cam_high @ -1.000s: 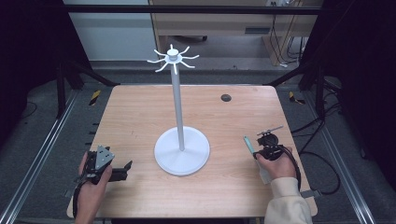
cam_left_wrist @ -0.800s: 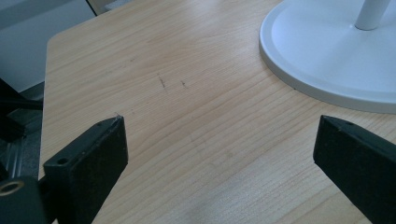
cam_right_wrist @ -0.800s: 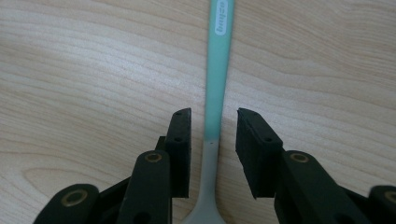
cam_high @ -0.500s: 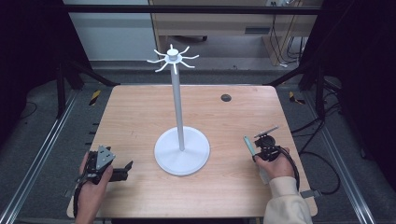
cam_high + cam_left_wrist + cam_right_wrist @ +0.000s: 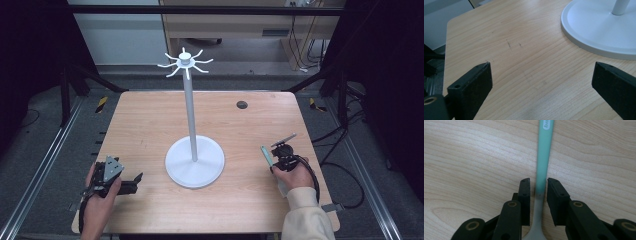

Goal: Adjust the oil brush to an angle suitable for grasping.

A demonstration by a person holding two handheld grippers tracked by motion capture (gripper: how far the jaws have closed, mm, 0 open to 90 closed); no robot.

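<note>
A white stand (image 5: 190, 115) rises from a round base (image 5: 195, 162) at the table's middle, with a crown of hooks (image 5: 185, 62) at its top. My right gripper (image 5: 280, 152) rests at the right side of the table, shut on a spoon (image 5: 266, 156). In the right gripper view the jaws of that gripper (image 5: 539, 181) close on the spoon (image 5: 544, 157) where its teal handle turns to grey, with the handle pointing away over the wood. My left gripper (image 5: 131, 182) lies near the front left, open and empty. Its jaws (image 5: 542, 66) point toward the base (image 5: 599, 32).
A small dark round disc (image 5: 242, 104) sits in the wooden table (image 5: 150, 120) at the back right. A black cable (image 5: 311, 172) loops off the right gripper toward the table's right edge. Metal frame rails run along both sides of the table.
The right gripper has edged slightly to the left with the spoon. The left gripper and the stand have stayed put.
</note>
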